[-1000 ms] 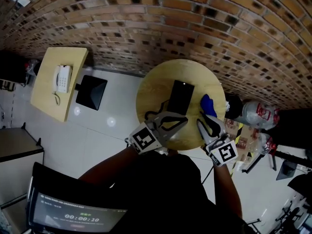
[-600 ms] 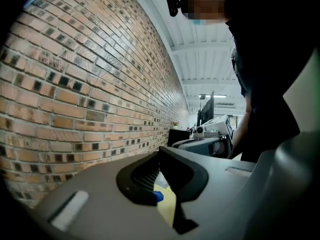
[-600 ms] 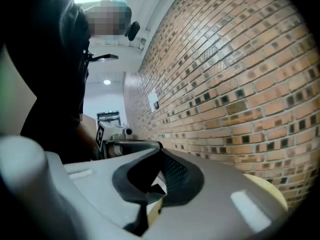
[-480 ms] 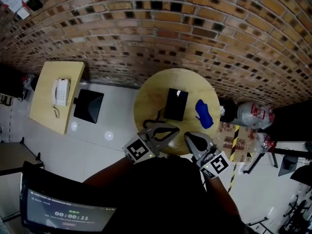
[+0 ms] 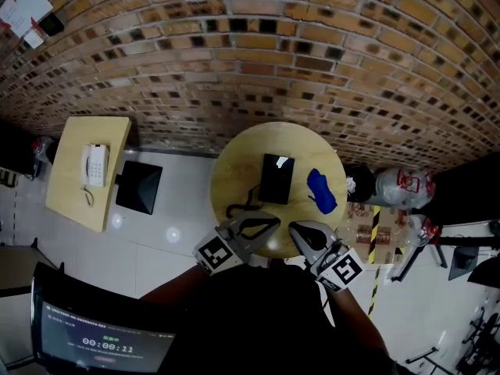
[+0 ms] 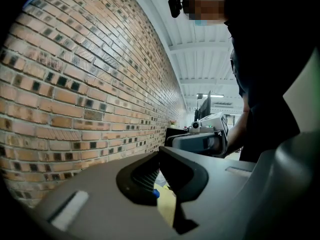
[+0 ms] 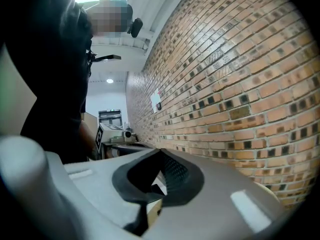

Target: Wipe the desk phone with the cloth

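Note:
A black desk phone with a dark cord lies on the round wooden table. To its right on the same table is a crumpled blue cloth. My left gripper hangs over the table's near edge, shut and empty. My right gripper is beside it, also shut, with nothing in it and well short of the cloth. In the left gripper view the left gripper has its jaws meeting at the tips. The right gripper looks the same in its own view.
A brick wall runs behind the table. At the left a yellow side table carries a white phone, with a black square stand beside it. Clear plastic bags sit at the right. A screen glows at lower left.
Both grippers have drawn back from the phone and cloth to the table's near edge. The right gripper's jaws, apart by the cloth before, are now shut. The cloth stays on the table.

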Action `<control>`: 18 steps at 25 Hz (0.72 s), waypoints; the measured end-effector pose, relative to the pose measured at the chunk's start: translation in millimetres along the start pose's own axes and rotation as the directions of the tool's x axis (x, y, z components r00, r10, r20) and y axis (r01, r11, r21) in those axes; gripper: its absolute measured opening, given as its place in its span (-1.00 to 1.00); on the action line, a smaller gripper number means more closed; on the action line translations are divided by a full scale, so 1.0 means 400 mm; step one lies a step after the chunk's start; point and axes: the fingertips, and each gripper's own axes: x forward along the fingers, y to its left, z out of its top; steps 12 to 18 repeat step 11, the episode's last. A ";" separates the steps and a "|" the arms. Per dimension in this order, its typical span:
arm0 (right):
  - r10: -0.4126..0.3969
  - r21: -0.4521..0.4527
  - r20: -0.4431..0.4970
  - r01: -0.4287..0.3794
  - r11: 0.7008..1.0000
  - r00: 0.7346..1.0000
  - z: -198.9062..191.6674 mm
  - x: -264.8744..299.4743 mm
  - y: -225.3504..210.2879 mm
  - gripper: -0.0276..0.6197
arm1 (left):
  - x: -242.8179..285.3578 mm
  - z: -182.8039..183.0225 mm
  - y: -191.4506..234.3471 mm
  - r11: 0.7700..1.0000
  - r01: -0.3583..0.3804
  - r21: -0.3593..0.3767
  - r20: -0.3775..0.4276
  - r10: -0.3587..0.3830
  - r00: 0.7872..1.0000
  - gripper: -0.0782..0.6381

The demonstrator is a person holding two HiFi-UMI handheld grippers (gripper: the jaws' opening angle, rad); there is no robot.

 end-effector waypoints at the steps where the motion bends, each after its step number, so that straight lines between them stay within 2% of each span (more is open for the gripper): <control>1: 0.001 0.000 -0.004 -0.001 1.000 1.000 0.000 0.001 0.002 -0.91 | -0.001 0.000 0.000 1.000 0.003 0.000 -0.001 -0.003 1.000 -0.82; 18: 0.017 -0.005 -0.018 -0.017 1.000 1.000 -0.010 0.010 0.016 -0.91 | -0.004 0.001 -0.003 1.000 0.005 0.010 0.001 -0.005 1.000 -0.82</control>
